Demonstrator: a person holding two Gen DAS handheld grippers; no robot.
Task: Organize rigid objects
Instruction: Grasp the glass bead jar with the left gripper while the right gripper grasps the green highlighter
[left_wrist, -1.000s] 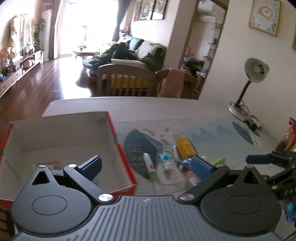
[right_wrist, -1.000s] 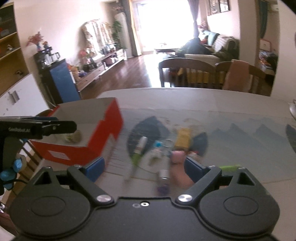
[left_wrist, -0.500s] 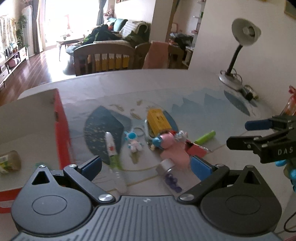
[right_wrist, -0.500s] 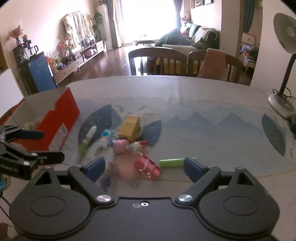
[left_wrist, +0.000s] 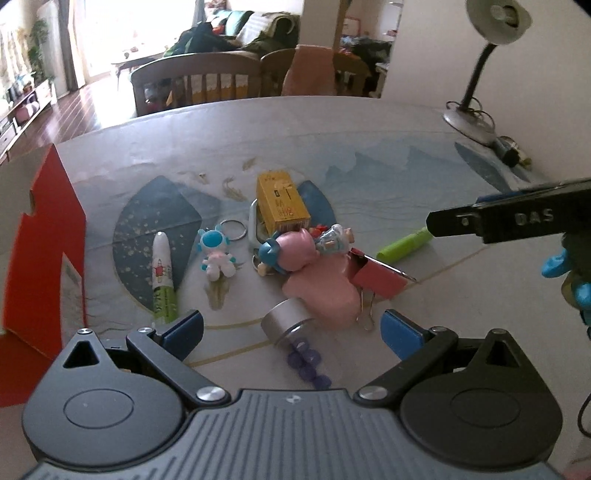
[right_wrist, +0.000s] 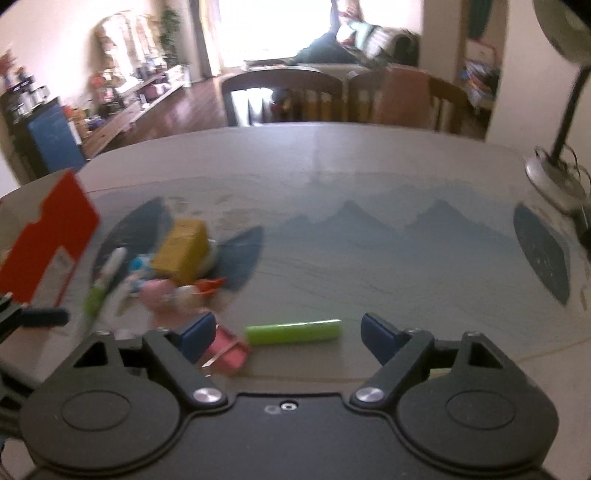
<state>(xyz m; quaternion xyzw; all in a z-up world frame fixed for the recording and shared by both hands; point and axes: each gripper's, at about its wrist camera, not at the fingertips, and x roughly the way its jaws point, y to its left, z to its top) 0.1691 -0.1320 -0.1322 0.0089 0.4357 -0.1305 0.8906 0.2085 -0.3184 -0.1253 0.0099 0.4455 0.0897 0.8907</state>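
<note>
Bench (left_wrist: 369, 122): rounded top under a smooth printed mat, pale grey with blue mountain and leaf shapes.

Red box (left_wrist: 51, 236): stiff cardboard, open-topped, at nine o'clock of the clutter.

Marker (left_wrist: 162, 277): white and green plastic barrel, lying lengthwise at ten o'clock of the left gripper (left_wrist: 291, 328).

Astronaut charm (left_wrist: 216, 254): glossy white and blue figure on a metal ring, just right of the marker.

Yellow carton (left_wrist: 282, 205): small rectangular box with printed faces, at twelve o'clock of the heap.

Pink figures (left_wrist: 306, 254): rounded moulded plastic, heaped on a pink block at the centre.

Binder clip (left_wrist: 376, 277): red folded metal with wire handles, touching the pink block at its three o'clock.

Vial (left_wrist: 291, 332): clear cylinder with a brushed silver cap and purple beads inside, lying between the left jaws; the blue pads stand apart on either side without touching it.

Green tube (right_wrist: 293, 332): smooth lime cylinder, lying crosswise between the right gripper (right_wrist: 288, 330) jaws. These jaws are spread wide and have just been narrowing, and neither pad meets the tube.

Desk lamp (left_wrist: 476, 74): grey metal shade on a bent neck with a round base, at two o'clock on the bench.
</note>
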